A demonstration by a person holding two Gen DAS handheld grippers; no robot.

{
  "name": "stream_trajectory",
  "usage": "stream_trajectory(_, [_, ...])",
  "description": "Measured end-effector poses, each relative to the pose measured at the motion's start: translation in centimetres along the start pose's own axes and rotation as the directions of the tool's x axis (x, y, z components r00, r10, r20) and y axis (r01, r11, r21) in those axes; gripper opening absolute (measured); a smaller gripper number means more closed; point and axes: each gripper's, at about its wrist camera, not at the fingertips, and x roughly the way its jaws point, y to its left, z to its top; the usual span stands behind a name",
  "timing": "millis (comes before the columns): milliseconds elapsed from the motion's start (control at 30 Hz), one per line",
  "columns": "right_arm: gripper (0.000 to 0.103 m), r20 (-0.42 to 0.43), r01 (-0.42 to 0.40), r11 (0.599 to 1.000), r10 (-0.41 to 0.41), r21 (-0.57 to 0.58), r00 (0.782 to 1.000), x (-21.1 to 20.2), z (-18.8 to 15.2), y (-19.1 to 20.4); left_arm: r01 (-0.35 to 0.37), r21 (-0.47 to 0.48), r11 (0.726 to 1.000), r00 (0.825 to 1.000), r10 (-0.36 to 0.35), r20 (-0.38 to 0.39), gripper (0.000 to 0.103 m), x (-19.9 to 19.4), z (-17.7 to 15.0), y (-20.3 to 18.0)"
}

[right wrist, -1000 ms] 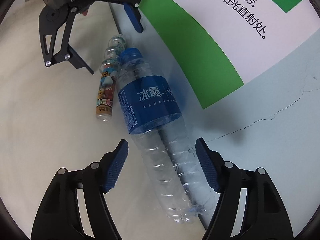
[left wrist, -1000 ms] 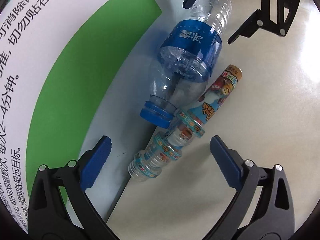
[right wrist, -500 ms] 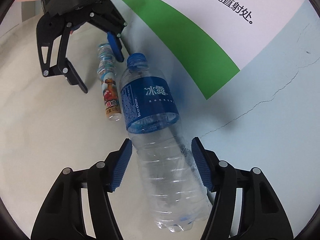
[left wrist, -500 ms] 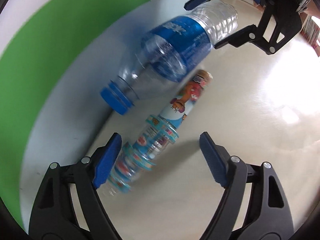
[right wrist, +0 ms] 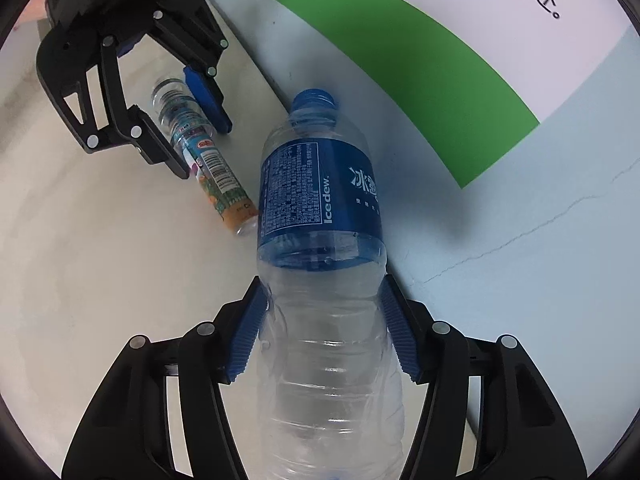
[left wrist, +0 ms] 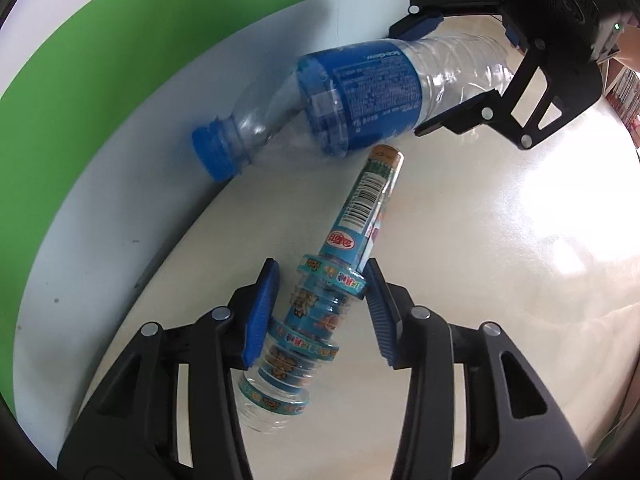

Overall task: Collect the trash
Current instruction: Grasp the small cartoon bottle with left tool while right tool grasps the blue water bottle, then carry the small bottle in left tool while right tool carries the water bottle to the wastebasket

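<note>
Both tools are loaded here: the right gripper (right wrist: 322,330) is clamped on the big water bottle (right wrist: 320,216), its blue pads (right wrist: 245,334) pressing into the clear ribbed body just below the blue label, with the blue cap pointing off toward 12 o'clock in the right wrist view. From the left wrist view that same water bottle (left wrist: 352,100) stretches across the top of the frame, cap at about 9 o'clock, base out at 2 o'clock where the right gripper (left wrist: 448,72) grips it. The bottle looks lifted, casting a shadow on the pale blue wall (right wrist: 540,280) beside it. Down at 6 o'clock in the left wrist view, the left gripper (left wrist: 320,312) has its fingers closed in around the small drink bottle (left wrist: 332,292), a slim one wrapped in a cartoon label with a barcode; the right-hand pad (left wrist: 382,318) touches the ringed neck section, and the left-hand pad (left wrist: 260,316) sits against it lower down. The small bottle's base points up toward 1 o'clock, ending just beside the water bottle's label. In the right wrist view the left gripper (right wrist: 188,120) and small drink bottle (right wrist: 208,164) show at 10 o'clock, over the cream floor (right wrist: 100,280). A green-and-white poster (right wrist: 400,40) covers the wall at 1 o'clock.
</note>
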Motion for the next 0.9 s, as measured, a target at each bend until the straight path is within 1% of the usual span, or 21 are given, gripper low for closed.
stream_trajectory(33, [0.058, -0.003, -0.003, 1.000, 0.003, 0.010, 1.000, 0.3, 0.3, -0.2, 0.001, -0.013, 1.000, 1.000, -0.001, -0.002, 0.038, -0.1, -0.2, -0.1])
stream_trajectory(67, [0.058, -0.004, -0.006, 1.000, 0.006, 0.025, 1.000, 0.5, 0.7, -0.4, 0.006, -0.027, 1.000, 1.000, -0.006, -0.006, 0.032, -0.3, -0.3, -0.3])
stream_trajectory(133, [0.057, 0.003, -0.020, 0.997, 0.020, 0.071, 1.000, -0.4, 0.4, -0.7, -0.016, -0.034, 0.999, 1.000, 0.015, -0.026, 0.032, -0.3, -0.3, -1.2])
stream_trajectory(200, [0.057, 0.012, -0.035, 0.995, 0.034, 0.097, 0.999, -1.5, -0.1, -0.8, -0.017, -0.049, 0.999, 0.999, 0.015, -0.037, 0.032, -0.8, -0.8, -2.1])
stream_trajectory(267, [0.057, 0.017, -0.054, 0.992, 0.052, 0.110, 0.998, -2.6, -0.9, -0.1, -0.012, -0.052, 0.999, 1.000, 0.010, -0.026, 0.032, -1.5, -0.8, -3.5])
stream_trajectory(333, [0.057, 0.021, -0.054, 0.991, 0.052, 0.124, 0.998, -3.7, -1.8, 0.6, -0.006, -0.068, 0.998, 0.999, 0.004, -0.032, 0.032, -2.1, -1.5, -4.2])
stream_trajectory(367, [0.057, 0.022, -0.052, 0.990, 0.049, 0.132, 0.999, -4.0, -2.0, 0.7, -0.017, -0.075, 0.997, 0.999, 0.015, -0.030, 0.032, -2.5, -1.7, -4.7])
stream_trajectory(433, [0.057, 0.030, -0.051, 0.987, 0.047, 0.151, 0.998, -5.5, -2.4, 1.5, -0.016, -0.101, 0.995, 0.999, 0.013, -0.030, 0.032, -3.4, -1.8, -5.7])
stream_trajectory(533, [0.057, 0.048, -0.047, 0.986, 0.040, 0.161, 0.998, -7.6, -2.9, 2.3, -0.034, -0.131, 0.991, 0.999, 0.033, -0.007, 0.032, -5.6, -2.4, -7.0])
stream_trajectory(567, [0.057, 0.059, -0.053, 0.984, 0.044, 0.168, 0.997, -8.6, -3.2, 2.7, -0.048, -0.138, 0.989, 0.999, 0.050, 0.013, 0.032, -6.5, -2.6, -7.5])
stream_trajectory(600, [0.057, 0.068, -0.050, 0.984, 0.039, 0.170, 0.997, -9.4, -3.4, 3.1, -0.056, -0.143, 0.988, 0.998, 0.061, 0.033, 0.032, -7.4, -2.0, -6.0])
stream_trajectory(633, [0.057, 0.077, -0.051, 0.984, 0.038, 0.172, 0.996, -10.3, -3.7, 3.6, -0.066, -0.156, 0.986, 0.997, 0.073, 0.040, 0.032, -8.1, -2.2, -6.1])
stream_trajectory(667, [0.057, 0.085, -0.052, 0.983, 0.038, 0.175, 0.996, -11.2, -4.3, 3.4, -0.073, -0.176, 0.982, 0.996, 0.082, 0.044, 0.032, -9.1, -3.1, -5.7])
stream_trajectory(733, [0.057, 0.102, -0.052, 0.983, 0.034, 0.174, 0.994, -13.2, -5.2, 4.2, -0.103, -0.202, 0.974, 0.992, 0.116, 0.052, 0.032, -10.7, -3.8, -6.2])
stream_trajectory(800, [0.057, 0.122, -0.062, 0.983, 0.041, 0.174, 0.992, -14.3, -5.9, 4.8, -0.136, -0.228, 0.964, 0.987, 0.151, 0.047, 0.032, -12.1, -4.6, -6.9])
stream_trajectory(867, [0.057, 0.142, -0.072, 0.982, 0.047, 0.176, 0.989, -16.7, -7.8, 5.4, -0.164, -0.246, 0.955, 0.983, 0.179, 0.040, 0.032, -12.5, -4.4, -9.2])
stream_trajectory(900, [0.057, 0.153, -0.080, 0.982, 0.054, 0.171, 0.987, -17.1, -7.5, 5.5, -0.172, -0.258, 0.951, 0.981, 0.189, 0.042, 0.032, -12.8, -4.4, -10.3])
